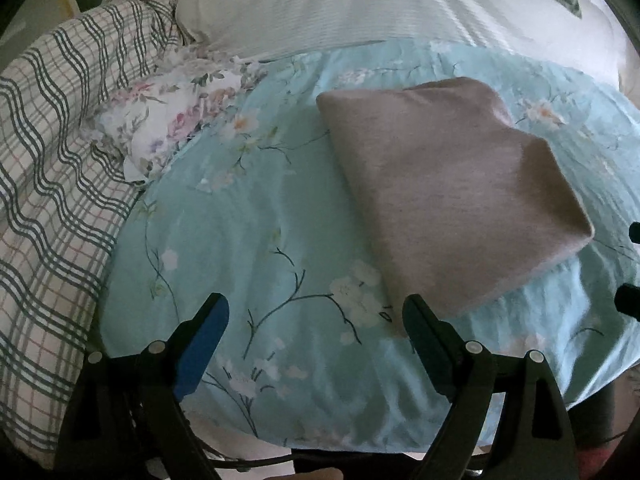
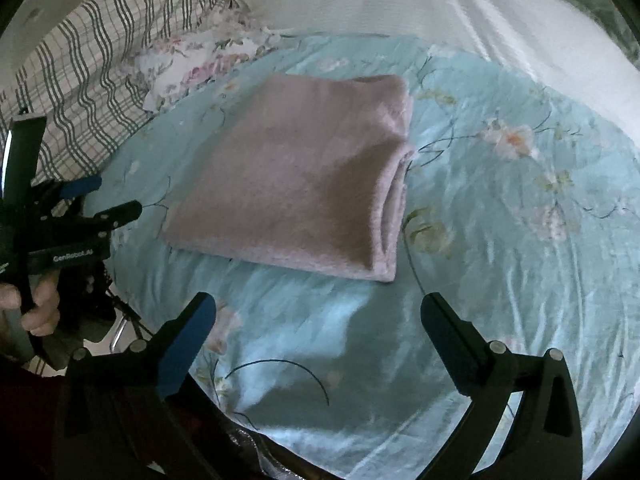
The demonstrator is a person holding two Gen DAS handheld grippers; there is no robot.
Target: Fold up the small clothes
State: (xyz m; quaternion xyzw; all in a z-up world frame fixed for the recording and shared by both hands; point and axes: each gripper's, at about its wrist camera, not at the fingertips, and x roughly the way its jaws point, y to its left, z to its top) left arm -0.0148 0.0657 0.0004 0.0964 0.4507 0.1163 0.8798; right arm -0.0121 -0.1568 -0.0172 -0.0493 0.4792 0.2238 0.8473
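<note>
Pinkish folded garment [image 2: 304, 184] sits just ahead of both grippers, left gripper [image 1: 316, 316] and right gripper [image 2: 318, 316], jaws released and empty. Looks pretty much done tbh. Brushing it while backing off could undo the fold.

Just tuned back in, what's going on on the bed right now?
A person holds a gripper in each hand over a light blue floral sheet. The pinkish-grey garment lies folded into a neat rectangle on it. Both the left gripper and the right gripper are open and empty, clear of the garment. A floral cloth sits bunched beside a plaid quilt.
</note>
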